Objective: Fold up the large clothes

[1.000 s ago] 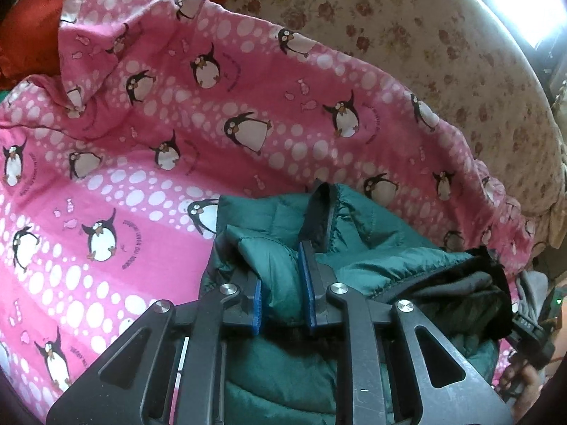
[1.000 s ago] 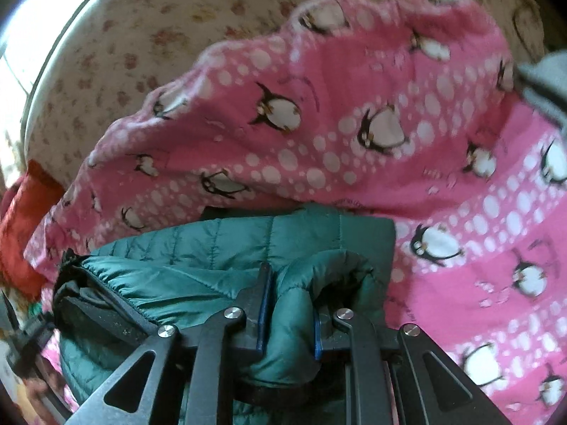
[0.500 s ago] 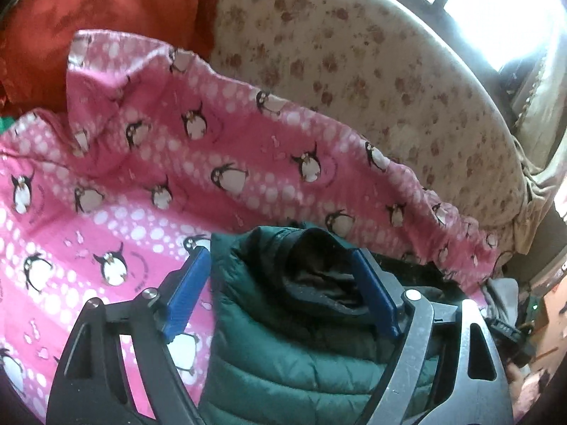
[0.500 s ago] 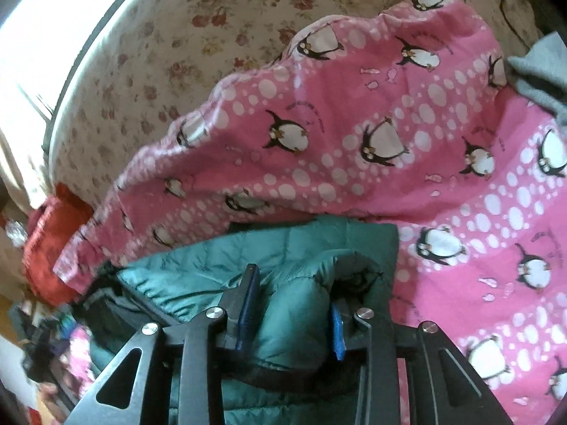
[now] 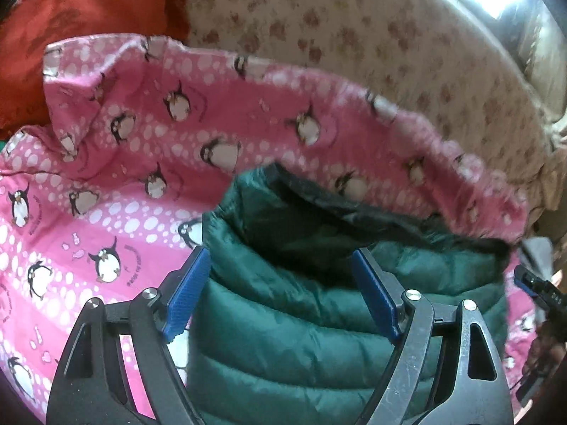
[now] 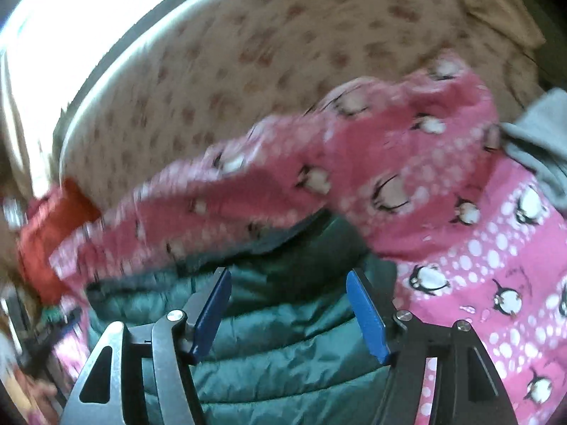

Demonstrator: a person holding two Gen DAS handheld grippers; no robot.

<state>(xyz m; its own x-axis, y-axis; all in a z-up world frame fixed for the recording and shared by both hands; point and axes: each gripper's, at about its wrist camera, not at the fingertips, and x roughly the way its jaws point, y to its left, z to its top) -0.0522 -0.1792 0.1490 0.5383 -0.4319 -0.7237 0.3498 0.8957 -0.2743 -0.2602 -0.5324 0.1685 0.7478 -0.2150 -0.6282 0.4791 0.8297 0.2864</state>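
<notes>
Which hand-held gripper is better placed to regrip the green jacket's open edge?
Left. The left hand-held gripper, jaws open, faces the green jacket's dark-lined edge; the right hand-held gripper faces plain quilting, its view blurred.

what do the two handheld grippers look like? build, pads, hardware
Both match: the left gripper and the right gripper have black linkage arms with triangular cut-outs, silver round pivot pins, and flat blue rectangular pads on the inner face of each finger. No cables, markings or sleeves show.

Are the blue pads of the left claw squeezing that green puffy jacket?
Apart. In the left wrist view the left claw stands wide open, its blue pads flanking the green jacket below without pinching it.
</notes>
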